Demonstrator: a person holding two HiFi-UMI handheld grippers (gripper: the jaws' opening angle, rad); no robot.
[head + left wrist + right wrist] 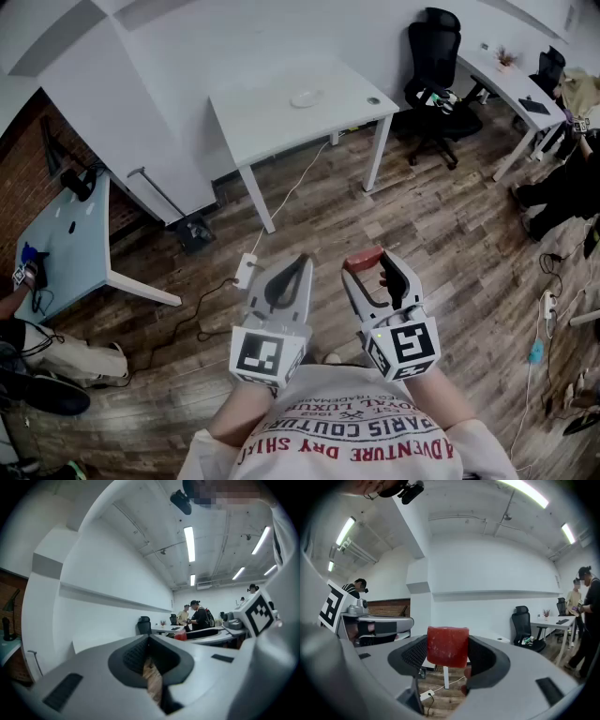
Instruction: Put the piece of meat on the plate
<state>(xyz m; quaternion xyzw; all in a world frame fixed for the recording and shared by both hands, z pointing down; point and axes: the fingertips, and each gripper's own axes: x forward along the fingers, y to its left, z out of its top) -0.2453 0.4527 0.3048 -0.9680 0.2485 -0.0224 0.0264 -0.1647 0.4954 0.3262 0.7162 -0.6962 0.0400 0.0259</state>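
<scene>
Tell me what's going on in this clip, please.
A person stands on a wooden floor with a claw in each hand. The right claw is clamped on a red piece of meat. The left claw is shut with nothing in it. The plate sits on the white table ahead, well away from both claws, so the meat is in hand but not yet on the plate.
</scene>
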